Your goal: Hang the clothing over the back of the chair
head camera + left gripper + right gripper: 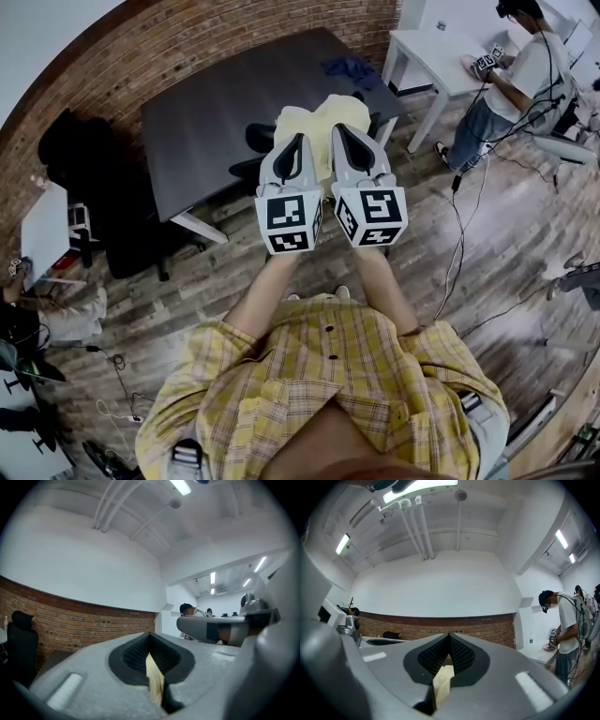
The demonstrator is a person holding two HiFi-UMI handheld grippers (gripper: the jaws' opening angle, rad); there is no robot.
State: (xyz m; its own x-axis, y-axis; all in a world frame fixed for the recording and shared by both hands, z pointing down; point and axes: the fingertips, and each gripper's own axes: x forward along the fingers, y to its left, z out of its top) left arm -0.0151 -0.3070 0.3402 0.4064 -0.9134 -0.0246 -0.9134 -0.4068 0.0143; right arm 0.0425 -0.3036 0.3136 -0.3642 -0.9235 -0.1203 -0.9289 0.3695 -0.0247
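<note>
A pale yellow garment (322, 122) hangs from both grippers, held up side by side above a black office chair (258, 141) at the dark table's near edge. My left gripper (298, 141) is shut on the garment; a strip of yellow cloth (153, 679) shows pinched between its jaws. My right gripper (343, 131) is shut on the garment too, with a fold of yellow cloth (441, 682) between its jaws. Both gripper views point up at wall and ceiling, so the chair is hidden there.
A dark table (234, 103) stands ahead with blue cloth (349, 69) at its far right. A white table (431, 52) and a person (511, 84) are at the right. Another black chair (70, 159) stands by the brick wall. Cables (459, 234) lie on the wood floor.
</note>
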